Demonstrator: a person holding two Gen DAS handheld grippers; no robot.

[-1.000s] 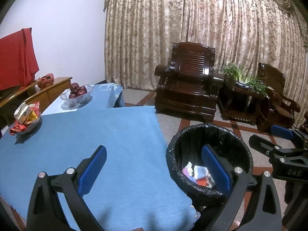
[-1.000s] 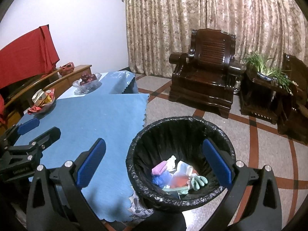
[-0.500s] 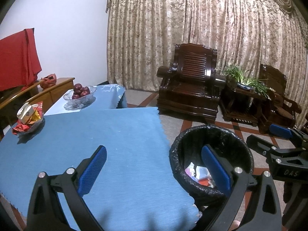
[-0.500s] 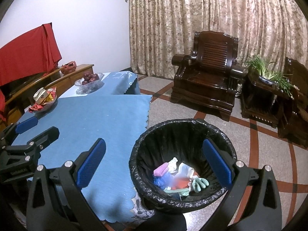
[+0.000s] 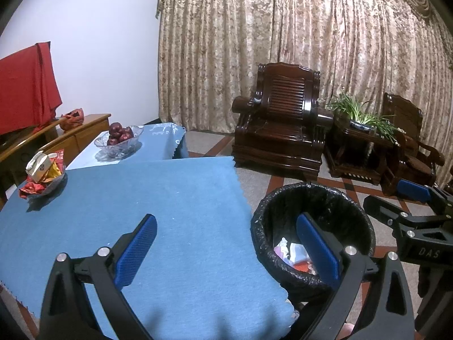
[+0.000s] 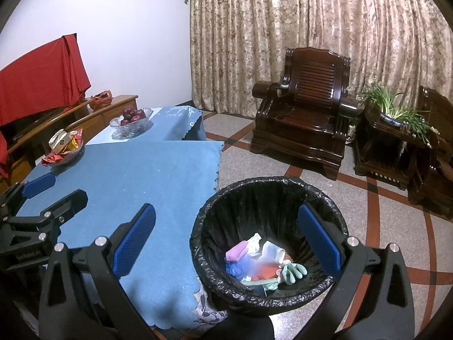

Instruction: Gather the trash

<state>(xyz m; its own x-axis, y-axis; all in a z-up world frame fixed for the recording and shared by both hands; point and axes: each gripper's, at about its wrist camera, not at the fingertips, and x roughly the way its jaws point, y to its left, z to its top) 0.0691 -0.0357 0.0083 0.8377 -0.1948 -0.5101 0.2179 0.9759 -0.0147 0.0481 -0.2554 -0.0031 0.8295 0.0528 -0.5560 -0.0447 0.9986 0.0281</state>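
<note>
**Both grippers spread wide and empty over table and bin**

At far left a red cloth [image 6: 39, 70] hangs over wooden furniture. On the blue tablecloth [image 6: 147, 175] in front of it sits 1 dish of snack packets [image 6: 63, 148], and further back a glass bowl of red apples [image 6: 131, 119]. My left gripper [image 5: 226, 250] hovers above the near part of that cloth, its 2 blue-padded fingers [image 5: 136, 250] spread wide with nothing between them. My right gripper [image 6: 228, 243] is just beside it, likewise wide open and holding nothing; 1 finger is over the cloth edge, the other over the bin.

The trash bin [image 6: 269, 192], lined with a black bag, stands on the floor against the table's corner. The collected trash [image 6: 263, 263] lies at its bottom: a pink piece, blue and white crumpled bits, something red, a pale green glove. Beyond it stand a dark wooden armchair [image 6: 305, 121] before patterned curtains [image 6: 311, 28], and at far right a potted plant [image 6: 396, 110] on a side table.
</note>
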